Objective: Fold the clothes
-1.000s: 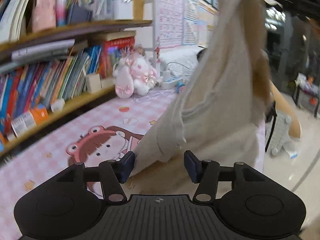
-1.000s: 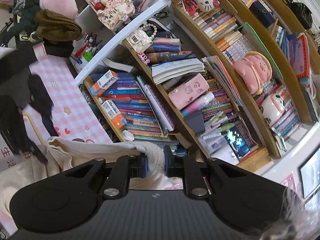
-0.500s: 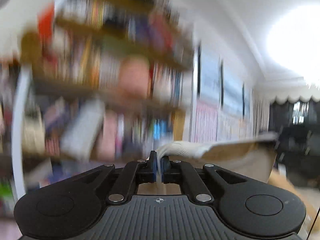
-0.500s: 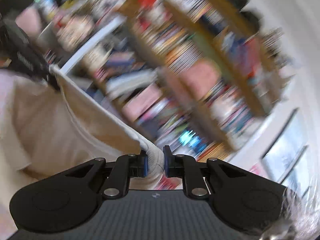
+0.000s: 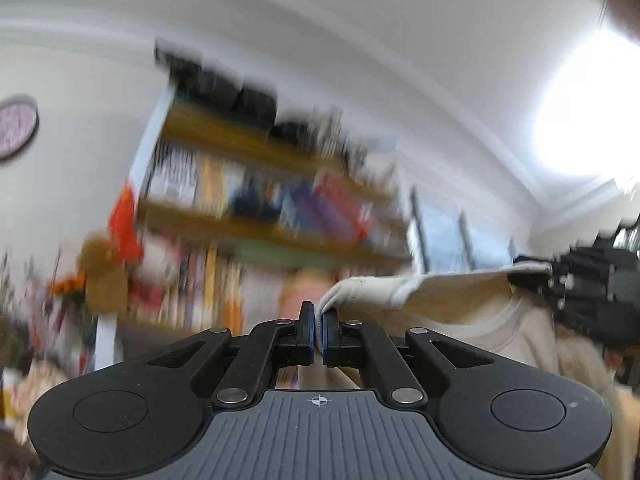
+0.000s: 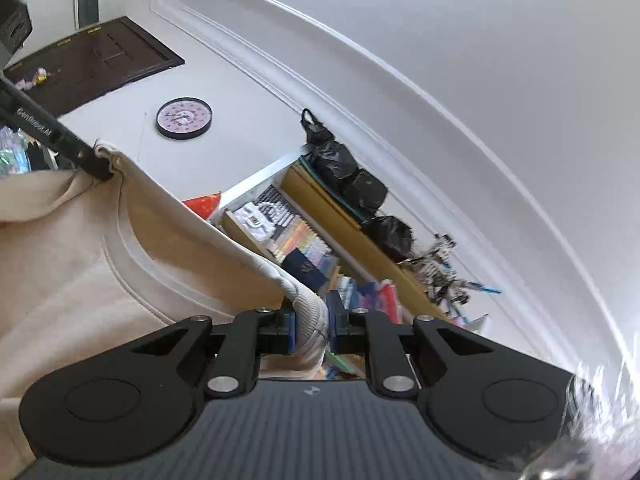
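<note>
A cream sweatshirt (image 6: 80, 264) hangs in the air, stretched taut between both grippers. My left gripper (image 5: 318, 334) is shut on one ribbed corner of the sweatshirt (image 5: 460, 304), whose top edge runs off to the right toward the other black gripper. My right gripper (image 6: 312, 330) is shut on the other ribbed corner, bunched between its blue pads. In the right wrist view the left gripper (image 6: 102, 170) shows at the upper left, pinching the far corner. Both grippers point upward at the wall and ceiling. The lower part of the garment is out of sight.
A tall wooden bookshelf (image 6: 320, 248) crammed with books stands ahead, with black bags (image 6: 348, 176) on top. A round wall clock (image 6: 184, 118) hangs to its left. A dark door (image 6: 92, 60) and the white ceiling fill the remaining view.
The left gripper closed on the sweatshirt's edge, having stood open around it. Both grippers rose and tilted upward, lifting the garment off the pink tabletop and pulling it straight between them.
</note>
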The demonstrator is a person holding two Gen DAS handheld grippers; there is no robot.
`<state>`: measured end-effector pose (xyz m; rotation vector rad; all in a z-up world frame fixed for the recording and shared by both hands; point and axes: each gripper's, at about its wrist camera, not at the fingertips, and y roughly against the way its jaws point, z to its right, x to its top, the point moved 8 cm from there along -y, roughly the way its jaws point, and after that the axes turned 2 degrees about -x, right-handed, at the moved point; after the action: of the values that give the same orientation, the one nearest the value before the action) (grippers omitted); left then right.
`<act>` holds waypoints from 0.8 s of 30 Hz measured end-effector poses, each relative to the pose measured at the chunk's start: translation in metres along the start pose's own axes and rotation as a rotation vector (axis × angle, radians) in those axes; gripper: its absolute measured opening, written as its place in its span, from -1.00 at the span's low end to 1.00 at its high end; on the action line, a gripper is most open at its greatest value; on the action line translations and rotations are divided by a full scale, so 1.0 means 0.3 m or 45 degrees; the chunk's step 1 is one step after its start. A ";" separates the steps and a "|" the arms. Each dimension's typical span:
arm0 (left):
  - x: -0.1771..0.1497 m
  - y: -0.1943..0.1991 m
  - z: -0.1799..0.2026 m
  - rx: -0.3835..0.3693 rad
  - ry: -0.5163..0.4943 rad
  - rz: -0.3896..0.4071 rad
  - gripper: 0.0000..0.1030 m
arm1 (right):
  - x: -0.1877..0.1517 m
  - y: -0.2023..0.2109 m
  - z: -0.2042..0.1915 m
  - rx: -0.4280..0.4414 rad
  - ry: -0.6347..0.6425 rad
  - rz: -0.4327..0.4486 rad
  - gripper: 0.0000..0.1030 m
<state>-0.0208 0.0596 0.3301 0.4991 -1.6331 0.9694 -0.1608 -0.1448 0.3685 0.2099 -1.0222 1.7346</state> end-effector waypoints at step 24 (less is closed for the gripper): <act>-1.355 -0.077 -0.366 0.532 0.344 -1.418 -0.11 | -1.632 -0.679 -1.185 0.853 -0.229 -1.252 -0.74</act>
<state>0.1810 0.0680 -0.0400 1.3098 -0.6757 0.4612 0.3343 -0.2161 -0.0282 1.1076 -0.2846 1.0687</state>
